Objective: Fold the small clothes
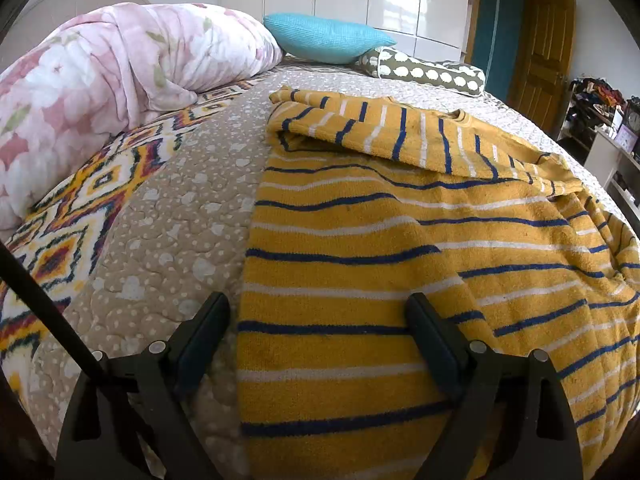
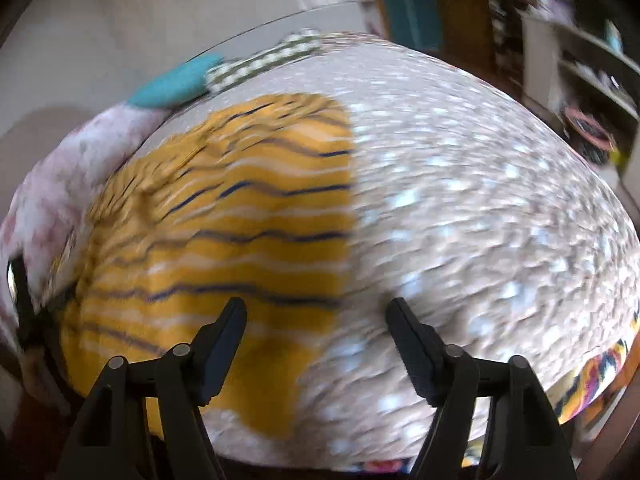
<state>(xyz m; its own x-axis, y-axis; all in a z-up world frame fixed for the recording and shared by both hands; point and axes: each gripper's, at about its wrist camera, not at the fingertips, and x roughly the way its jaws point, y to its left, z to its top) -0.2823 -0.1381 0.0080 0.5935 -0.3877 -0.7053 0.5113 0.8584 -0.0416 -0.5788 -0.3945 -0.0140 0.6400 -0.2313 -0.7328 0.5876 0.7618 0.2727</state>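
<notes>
A mustard-yellow sweater [image 1: 380, 240] with blue and white stripes lies on the bed, one sleeve folded across its chest. My left gripper [image 1: 318, 312] is open just above the sweater's left hem edge, its jaws wide apart with nothing between them. In the blurred right wrist view the same sweater [image 2: 240, 220] lies to the left. My right gripper [image 2: 316, 316] is open and empty over the sweater's right edge, where it meets the quilt.
The beige dotted quilt [image 1: 172, 240] covers the bed, also seen in the right wrist view [image 2: 460, 200]. A pink floral duvet [image 1: 100, 80], a teal pillow [image 1: 324, 38] and a dotted bolster [image 1: 428, 70] lie at the head. Shelves [image 2: 580, 80] stand at the right.
</notes>
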